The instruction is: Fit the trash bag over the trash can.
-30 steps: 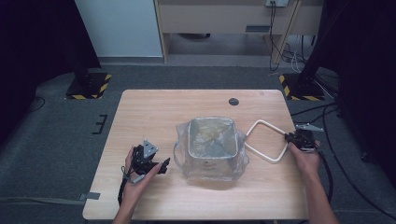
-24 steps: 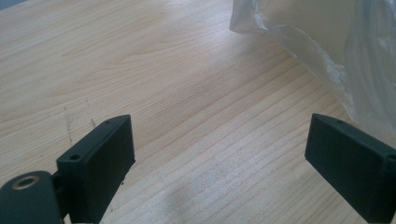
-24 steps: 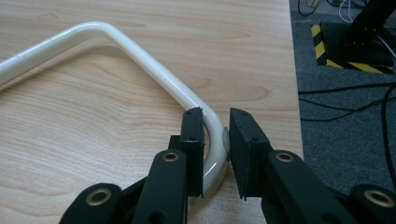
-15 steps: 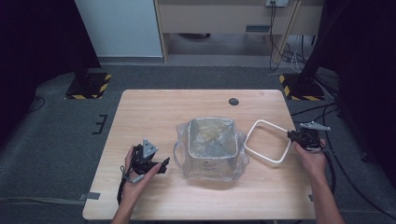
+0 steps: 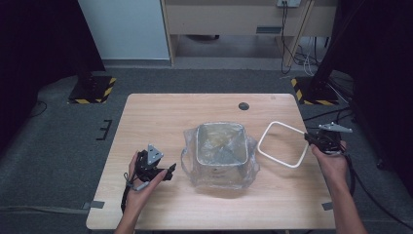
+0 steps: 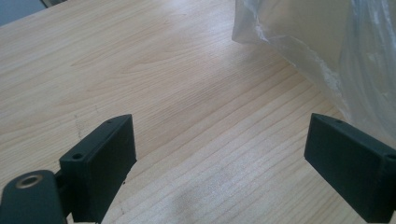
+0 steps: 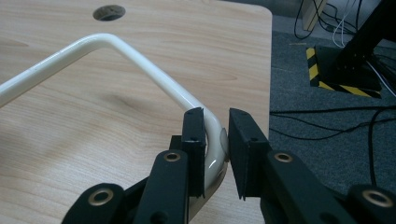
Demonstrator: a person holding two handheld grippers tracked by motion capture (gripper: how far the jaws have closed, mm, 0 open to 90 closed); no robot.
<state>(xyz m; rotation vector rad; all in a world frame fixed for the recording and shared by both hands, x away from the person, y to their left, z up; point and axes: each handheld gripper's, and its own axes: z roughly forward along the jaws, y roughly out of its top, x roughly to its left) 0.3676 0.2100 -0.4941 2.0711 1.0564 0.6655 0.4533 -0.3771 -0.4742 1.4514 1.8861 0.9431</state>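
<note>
room: grey carpet floor [image 5: 58, 126] around a light wooden table [image 5: 160, 117]; two stands with black-and-yellow striped bases [image 5: 92, 90] sit behind the table's far corners, and cables lie on the floor at the right.
table top: a small dark round hole [image 5: 243, 106] near the far edge, also in the right gripper view [image 7: 109, 12].
bin: a square container [image 5: 220, 148] lined with a clear plastic bag [image 5: 192, 161] stands near the middle of the table; the bag spills over its rim and bunches on the wood around its base. in the left gripper view the crinkled plastic [image 6: 322, 51] fills the upper right corner.
white frame: a square frame of rounded white tube [image 5: 282, 145], just right of the bin, apart from it. it is tilted, with its near right corner up at the right gripper.
right gripper: the right gripper [image 5: 323, 141] at the right table edge, clenched on the frame's corner. the right gripper view [image 7: 217, 133] shows the tube [image 7: 149, 70] bending between the two black jaws, pads pressed on its bend.
left gripper: the left gripper [image 5: 168, 171] is held low over the wood, left of the bin, pointing toward it. in its own view [image 6: 224, 154] the jaws stand wide apart with bare wood between them; the far jaw is just beside the bag. released, grasping nothing.
</note>
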